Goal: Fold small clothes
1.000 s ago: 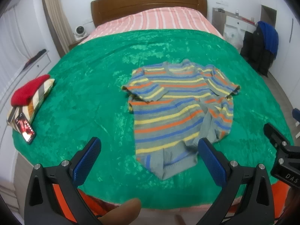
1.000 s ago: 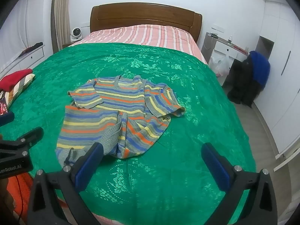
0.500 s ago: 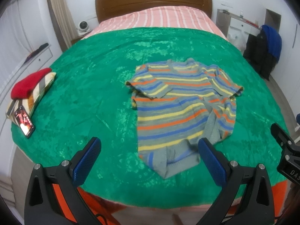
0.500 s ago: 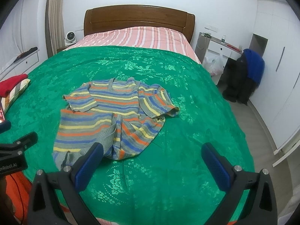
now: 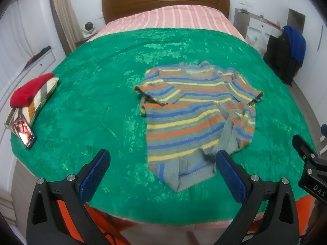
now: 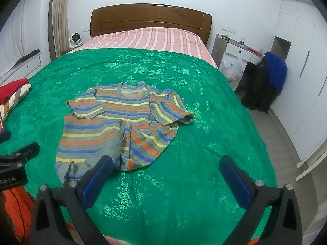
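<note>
Presently: striped short-sleeved knit top (image 5: 196, 110), rumpled and unfolded on the green bedspread (image 5: 92, 106), hem nearest the foot; left gripper (image 5: 161, 175) and right gripper (image 6: 169, 175) both spread wide, empty, held above the bed's foot edge; folding judged not yet begun.

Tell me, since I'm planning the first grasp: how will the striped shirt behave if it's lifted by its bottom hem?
The striped shirt looks like soft knit, already rumpled and bunched along its right side, so it will probably hang limp rather than hold shape. It seems light. On the shiny green bedspread it may slide and drag instead of staying put.
</note>
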`<state>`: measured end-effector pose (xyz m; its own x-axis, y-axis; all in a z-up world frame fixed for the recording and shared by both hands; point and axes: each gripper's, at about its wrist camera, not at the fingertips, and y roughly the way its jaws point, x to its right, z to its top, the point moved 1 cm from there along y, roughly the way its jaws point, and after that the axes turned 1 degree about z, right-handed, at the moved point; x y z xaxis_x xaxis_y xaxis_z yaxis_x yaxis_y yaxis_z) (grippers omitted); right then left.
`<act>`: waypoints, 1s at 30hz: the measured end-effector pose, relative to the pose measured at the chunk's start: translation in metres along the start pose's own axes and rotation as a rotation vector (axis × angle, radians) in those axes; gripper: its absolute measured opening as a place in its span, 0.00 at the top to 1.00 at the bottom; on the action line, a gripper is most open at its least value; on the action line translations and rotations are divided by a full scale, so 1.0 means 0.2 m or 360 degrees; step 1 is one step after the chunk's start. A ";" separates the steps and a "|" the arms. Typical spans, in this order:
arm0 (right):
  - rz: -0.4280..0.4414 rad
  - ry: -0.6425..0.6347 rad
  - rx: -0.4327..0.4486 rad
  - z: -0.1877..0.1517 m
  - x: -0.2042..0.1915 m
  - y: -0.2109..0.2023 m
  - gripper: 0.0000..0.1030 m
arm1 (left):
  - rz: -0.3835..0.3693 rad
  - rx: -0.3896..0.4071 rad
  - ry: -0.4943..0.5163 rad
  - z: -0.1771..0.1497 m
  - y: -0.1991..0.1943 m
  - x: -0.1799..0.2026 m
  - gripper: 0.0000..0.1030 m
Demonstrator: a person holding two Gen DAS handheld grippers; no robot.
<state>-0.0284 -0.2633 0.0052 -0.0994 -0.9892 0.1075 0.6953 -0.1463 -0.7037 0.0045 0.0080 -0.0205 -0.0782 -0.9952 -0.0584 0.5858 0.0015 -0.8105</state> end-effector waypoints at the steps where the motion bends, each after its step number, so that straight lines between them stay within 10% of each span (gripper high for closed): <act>1: -0.0014 -0.0013 0.0012 0.00 0.00 0.00 0.00 | -0.0001 -0.0004 0.0000 0.00 0.00 0.00 0.00; 30: 0.0029 0.0028 -0.0009 0.00 0.00 0.02 0.00 | -0.0017 0.0050 0.0003 0.00 0.01 0.00 0.00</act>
<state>-0.0263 -0.2648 0.0020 -0.0994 -0.9916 0.0825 0.6932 -0.1285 -0.7092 0.0056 0.0086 -0.0225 -0.0862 -0.9950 -0.0511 0.6098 -0.0121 -0.7925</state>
